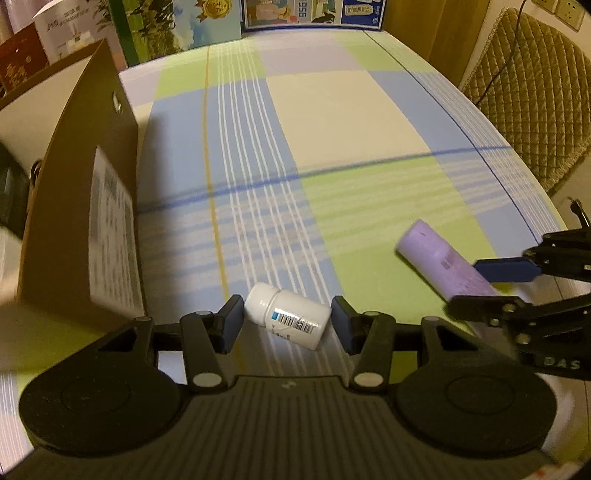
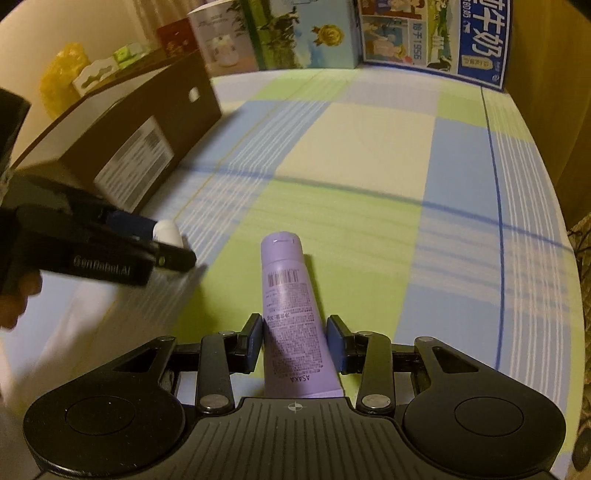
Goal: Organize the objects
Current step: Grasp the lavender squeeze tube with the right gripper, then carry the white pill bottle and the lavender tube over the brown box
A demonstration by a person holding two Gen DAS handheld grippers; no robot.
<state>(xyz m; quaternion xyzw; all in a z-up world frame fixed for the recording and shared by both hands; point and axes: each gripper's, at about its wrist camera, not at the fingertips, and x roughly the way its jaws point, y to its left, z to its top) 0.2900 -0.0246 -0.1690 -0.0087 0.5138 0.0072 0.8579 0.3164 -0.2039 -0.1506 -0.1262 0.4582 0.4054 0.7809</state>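
A small white pill bottle [image 1: 287, 314] with a barcode label lies on its side between the pads of my left gripper [image 1: 287, 323]; the pads touch both its ends, so the gripper is shut on it. A purple tube [image 2: 291, 314] lies lengthwise between the pads of my right gripper [image 2: 294, 341], which is shut on its lower half, cap pointing away. The tube [image 1: 443, 262] and right gripper [image 1: 491, 284] also show at the right of the left wrist view. The left gripper [image 2: 162, 240] with the bottle [image 2: 168, 232] shows at the left of the right wrist view.
An open brown cardboard box [image 1: 92, 206] with a white label stands at the table's left. Printed cartons [image 2: 436, 33] line the far edge of the checked tablecloth [image 1: 332, 122]. A quilted chair [image 1: 532, 92] stands right of the table.
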